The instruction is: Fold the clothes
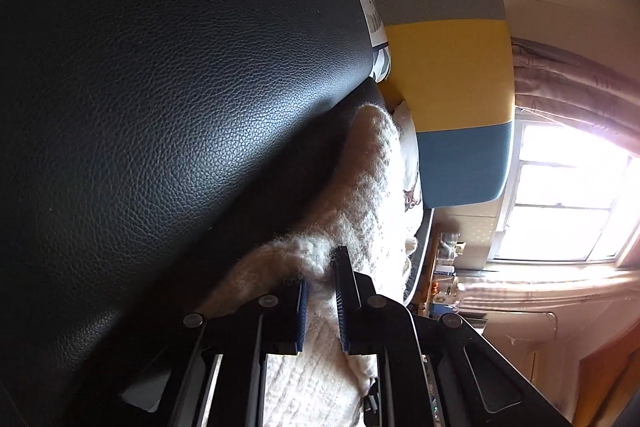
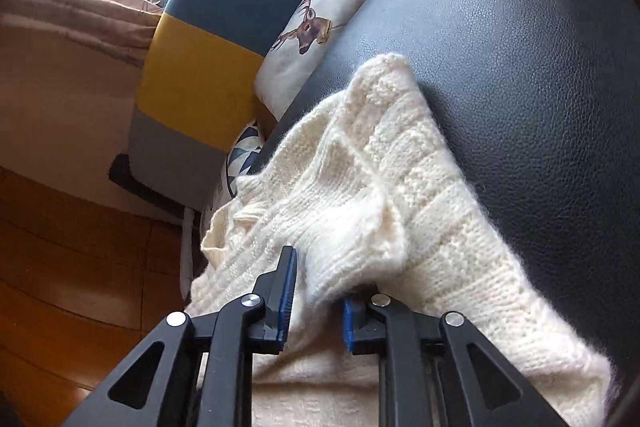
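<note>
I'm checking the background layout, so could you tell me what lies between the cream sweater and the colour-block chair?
In the right wrist view, a white deer-print cushion lies between the sweater and the chair.

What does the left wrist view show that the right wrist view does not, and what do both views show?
Only the left wrist view: shelves with small items below the window, and the left gripper, jaws around a fold of the sweater.

Only the right wrist view: the deer cushion, the wooden floor, and the right gripper, with knit bunched between its jaws.

Both: the cream sweater on the black leather seat, the blue, yellow and grey chair, the window.
</note>
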The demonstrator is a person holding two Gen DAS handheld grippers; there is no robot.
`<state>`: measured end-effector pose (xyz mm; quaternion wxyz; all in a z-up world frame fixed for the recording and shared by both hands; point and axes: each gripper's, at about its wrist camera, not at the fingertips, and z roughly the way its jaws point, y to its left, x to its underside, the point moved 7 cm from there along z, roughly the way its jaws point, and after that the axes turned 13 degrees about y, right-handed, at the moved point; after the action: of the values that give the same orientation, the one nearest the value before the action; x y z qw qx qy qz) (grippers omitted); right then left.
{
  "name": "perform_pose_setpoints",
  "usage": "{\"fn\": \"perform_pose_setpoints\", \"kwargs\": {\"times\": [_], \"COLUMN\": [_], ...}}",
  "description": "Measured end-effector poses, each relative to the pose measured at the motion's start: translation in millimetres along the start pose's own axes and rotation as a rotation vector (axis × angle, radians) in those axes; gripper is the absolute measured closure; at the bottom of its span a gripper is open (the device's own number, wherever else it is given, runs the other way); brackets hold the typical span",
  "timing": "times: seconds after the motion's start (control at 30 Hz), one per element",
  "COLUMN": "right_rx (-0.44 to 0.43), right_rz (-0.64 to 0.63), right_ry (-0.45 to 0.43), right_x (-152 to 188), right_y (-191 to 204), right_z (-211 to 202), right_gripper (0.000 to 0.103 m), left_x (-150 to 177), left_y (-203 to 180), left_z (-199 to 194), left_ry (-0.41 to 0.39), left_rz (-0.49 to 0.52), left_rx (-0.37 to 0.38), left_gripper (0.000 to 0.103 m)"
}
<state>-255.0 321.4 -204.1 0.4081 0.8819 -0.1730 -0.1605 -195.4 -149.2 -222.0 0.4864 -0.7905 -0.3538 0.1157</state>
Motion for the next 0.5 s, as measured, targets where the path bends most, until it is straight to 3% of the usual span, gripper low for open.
{"fn": "perform_pose_setpoints", "kwargs": {"times": [0.07,0.13,0.2,0.27,0.33,0.43,0.5], "right_rx": [0.114,0.286,0.458,0.543,0.542,0.399,0.372], "right_rz": [-0.109,-0.298,-0.479,-0.472,-0.41,-0.303,-0.27], "right_ry": [-0.035,-0.088,-0.13,-0.067,-0.026,-0.038,-0.06], "right_x": [-5,-5,-1,1,2,-1,-4], "right_y": [14,41,61,45,19,2,2], "right_z": [-2,-10,-14,-6,-3,-13,-23], "right_gripper": [0.084,0.091,0.091,0.091,0.091,0.087,0.086], "left_x": [-1,-3,-3,-3,0,4,12], "left_y": [-5,-15,-21,-20,-17,-16,-14], "left_z": [-2,-1,2,-3,-7,-12,-12], "left_ry": [-0.016,-0.038,-0.04,-0.042,-0.043,-0.034,0.008], "left_rz": [0.044,0.091,0.131,0.164,0.19,0.222,0.221], "left_rx": [-0.05,-0.106,-0.146,-0.173,-0.197,-0.23,-0.221], "left_gripper": [0.093,0.095,0.095,0.095,0.095,0.095,0.093]}}
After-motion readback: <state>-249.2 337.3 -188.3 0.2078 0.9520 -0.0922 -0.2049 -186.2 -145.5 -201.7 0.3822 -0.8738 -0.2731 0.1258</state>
